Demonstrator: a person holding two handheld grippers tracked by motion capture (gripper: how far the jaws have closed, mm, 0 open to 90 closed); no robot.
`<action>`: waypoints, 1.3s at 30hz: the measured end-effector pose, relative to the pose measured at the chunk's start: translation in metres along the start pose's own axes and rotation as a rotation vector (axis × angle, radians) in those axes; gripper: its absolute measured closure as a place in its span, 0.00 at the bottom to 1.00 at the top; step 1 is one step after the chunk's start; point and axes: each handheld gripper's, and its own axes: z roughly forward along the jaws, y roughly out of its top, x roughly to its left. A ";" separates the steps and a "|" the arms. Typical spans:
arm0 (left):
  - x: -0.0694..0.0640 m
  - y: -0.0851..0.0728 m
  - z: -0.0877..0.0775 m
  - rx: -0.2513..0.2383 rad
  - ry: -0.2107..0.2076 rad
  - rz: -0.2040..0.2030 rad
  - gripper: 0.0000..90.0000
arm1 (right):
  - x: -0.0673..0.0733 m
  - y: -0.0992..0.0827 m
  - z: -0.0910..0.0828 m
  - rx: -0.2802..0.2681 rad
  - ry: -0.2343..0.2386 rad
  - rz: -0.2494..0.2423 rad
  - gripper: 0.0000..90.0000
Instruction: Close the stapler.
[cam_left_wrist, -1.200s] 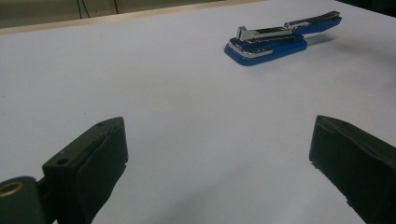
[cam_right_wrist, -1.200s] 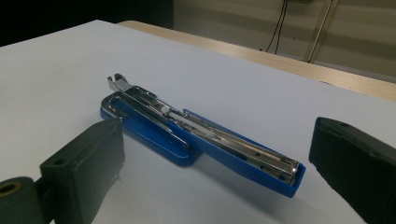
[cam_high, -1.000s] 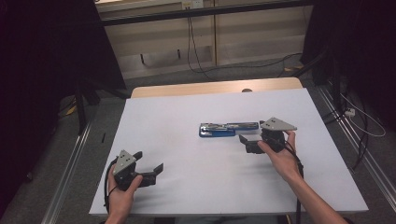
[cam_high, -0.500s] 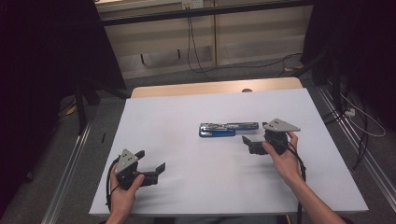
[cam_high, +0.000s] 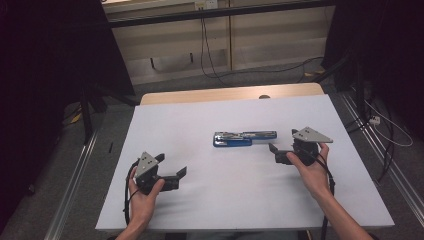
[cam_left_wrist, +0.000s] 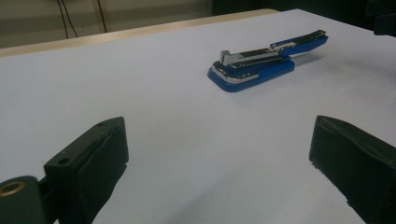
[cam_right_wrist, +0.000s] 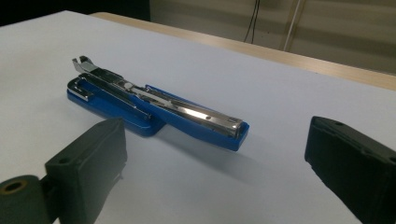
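While spread: both hand-held grippers (cam_high: 180, 172) (cam_high: 274, 149), blue stapler (cam_high: 244, 138) on white table (cam_high: 225, 200), dim room.

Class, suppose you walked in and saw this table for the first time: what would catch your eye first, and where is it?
The blue stapler stands out first: it lies swung open, metal magazine showing, near the middle of the white table. Next come the two black grippers, both with jaws wide apart: the right gripper just beside the stapler's right end, not touching it, and the left gripper well away near the front left.
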 end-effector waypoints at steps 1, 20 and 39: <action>-0.001 0.001 0.002 0.001 -0.003 0.002 0.06 | 0.000 0.000 0.000 0.000 0.000 0.000 0.05; -0.013 0.030 0.046 0.019 -0.105 0.032 0.08 | -0.004 -0.006 0.010 0.066 0.028 0.022 0.06; -0.012 0.038 0.088 0.043 -0.121 0.020 0.06 | -0.001 -0.007 0.016 0.059 0.080 0.001 0.24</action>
